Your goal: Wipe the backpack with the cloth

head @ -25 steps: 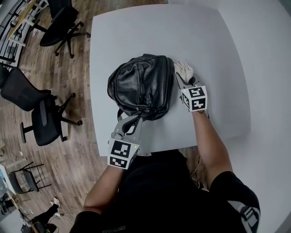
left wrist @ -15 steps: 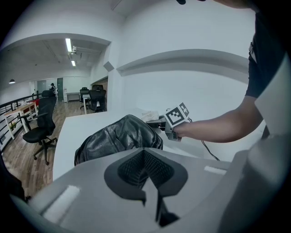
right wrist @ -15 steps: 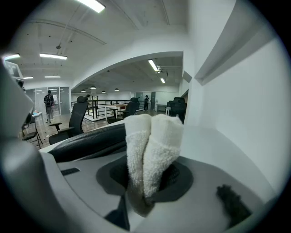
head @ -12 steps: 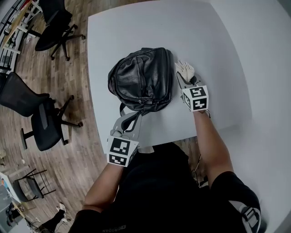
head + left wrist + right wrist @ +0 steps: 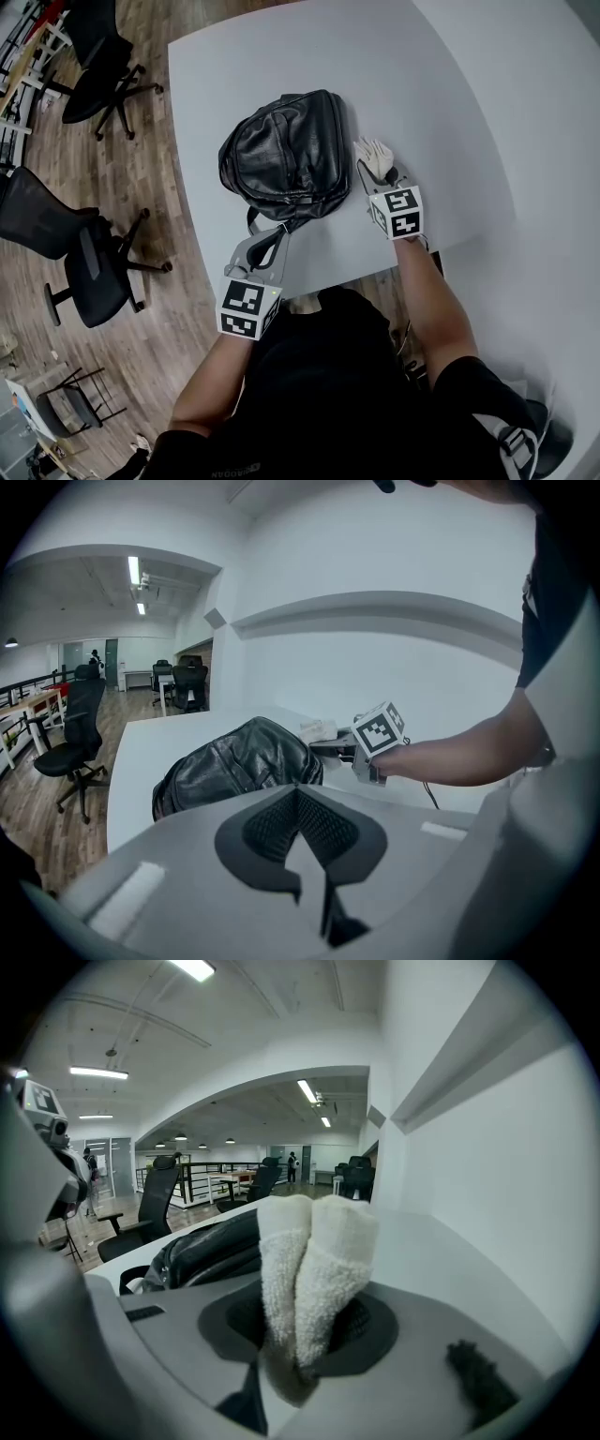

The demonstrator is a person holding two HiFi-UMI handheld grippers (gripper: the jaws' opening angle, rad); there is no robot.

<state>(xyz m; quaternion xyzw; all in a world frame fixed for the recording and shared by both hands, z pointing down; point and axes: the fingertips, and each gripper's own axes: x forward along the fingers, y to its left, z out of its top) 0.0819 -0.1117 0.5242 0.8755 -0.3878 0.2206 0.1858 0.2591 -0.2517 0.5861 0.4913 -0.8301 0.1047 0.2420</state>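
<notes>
A black backpack [image 5: 286,159] lies toward the left edge of a plain white table [image 5: 422,84]. Just beside its right side, the right hand-held gripper [image 5: 378,173] is clamped on a folded white cloth [image 5: 375,152]. The left hand-held gripper [image 5: 274,239] sits at the backpack's near end, jaws together and empty. Black office chairs [image 5: 89,262] stand on the wood floor [image 5: 150,159] to the left.

The person wears a black short-sleeved top [image 5: 328,394]. The left hand-held gripper [image 5: 274,236] and right hand-held gripper [image 5: 375,171] are grey, each bearing a white cube [image 5: 248,310] of black square markers.
</notes>
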